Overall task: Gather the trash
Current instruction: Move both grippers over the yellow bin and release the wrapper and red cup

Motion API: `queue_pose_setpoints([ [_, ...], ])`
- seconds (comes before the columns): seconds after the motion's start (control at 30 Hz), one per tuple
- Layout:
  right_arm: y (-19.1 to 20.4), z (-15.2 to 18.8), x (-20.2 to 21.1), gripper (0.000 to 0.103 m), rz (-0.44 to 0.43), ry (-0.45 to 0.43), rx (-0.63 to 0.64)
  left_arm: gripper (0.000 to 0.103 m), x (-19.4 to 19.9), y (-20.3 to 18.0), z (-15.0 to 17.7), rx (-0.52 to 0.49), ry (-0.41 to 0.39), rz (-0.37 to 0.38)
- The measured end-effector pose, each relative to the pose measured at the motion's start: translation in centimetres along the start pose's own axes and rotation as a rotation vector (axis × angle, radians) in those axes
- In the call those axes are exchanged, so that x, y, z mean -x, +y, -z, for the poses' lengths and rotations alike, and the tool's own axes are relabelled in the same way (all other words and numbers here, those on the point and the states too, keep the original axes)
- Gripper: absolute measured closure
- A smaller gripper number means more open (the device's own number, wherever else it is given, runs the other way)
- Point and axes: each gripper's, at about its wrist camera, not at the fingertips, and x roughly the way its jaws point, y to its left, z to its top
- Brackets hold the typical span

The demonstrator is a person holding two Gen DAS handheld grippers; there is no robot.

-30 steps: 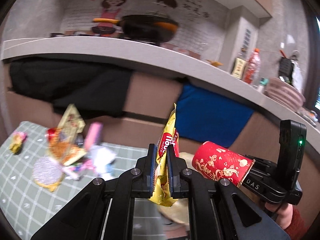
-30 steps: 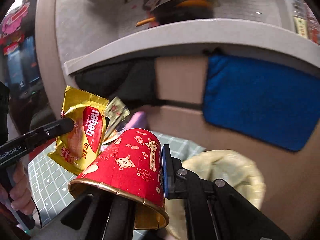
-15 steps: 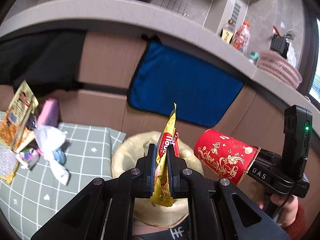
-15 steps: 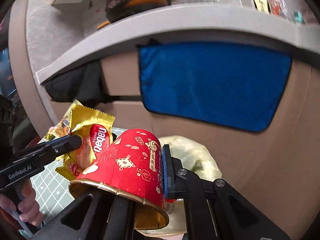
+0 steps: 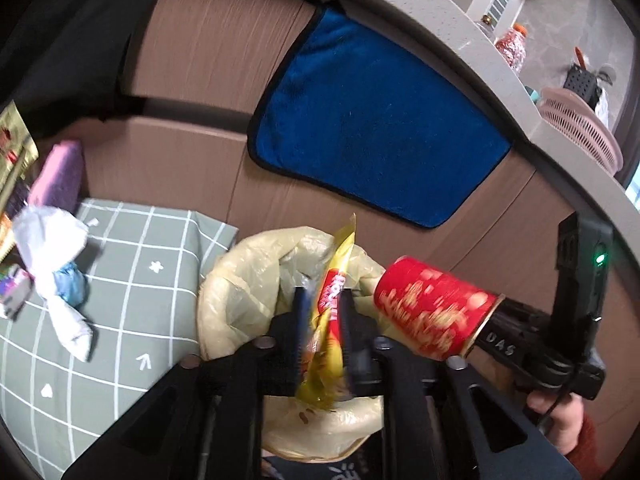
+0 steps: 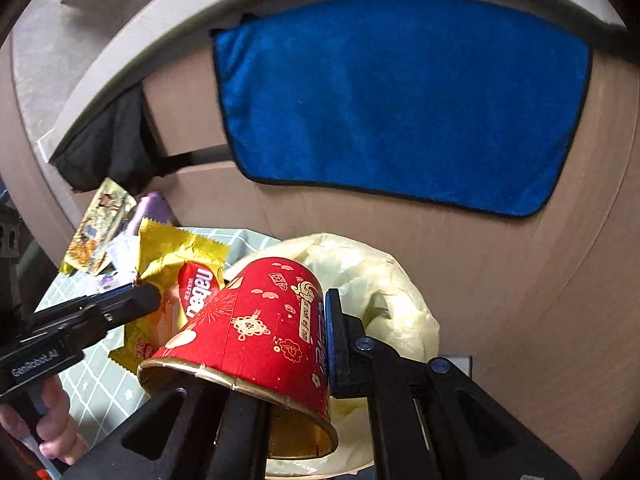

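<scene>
Both wrist views look closely down onto the bin bag (image 5: 240,288).

A blue towel (image 5: 372,120) hangs on the brown cabinet front (image 5: 200,52) under the counter (image 5: 472,36). A black cloth (image 5: 68,44) hangs further left. On the counter sit a pink basket (image 5: 580,128) and a bottle (image 5: 510,46). A green checked cloth (image 5: 132,280) covers the table.

The red cup (image 5: 434,312) is motion-blurred in the left view, its pattern unreadable. In the right view its far side hides one finger of the right gripper (image 6: 256,344), and it covers part of the yellow wrapper (image 6: 168,288). The gold packet (image 5: 14,152) is cut off at the left edge
</scene>
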Motion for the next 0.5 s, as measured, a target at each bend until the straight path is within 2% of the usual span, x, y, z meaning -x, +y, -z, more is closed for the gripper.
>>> queue_pose_setpoints([
  [0.03,-0.1,0.2,-0.3,0.093,0.014,0.011,-0.004,0.066,-0.1,0.2,0.0,0.011,0.005,0.006],
  [0.07,-0.2,0.3,-0.5,0.090,0.024,0.024,-0.005,0.063,-0.1,0.4,0.0,0.022,0.007,0.010],
  [0.3,-0.4,1.0,-1.3,0.080,0.070,0.097,-0.006,0.062,0.4,1.1,0.3,0.053,0.013,-0.007],
  [0.5,0.5,1.4,-1.8,0.076,0.112,0.165,0.042,0.062,1.8,2.0,0.6,0.068,-0.003,-0.028],
])
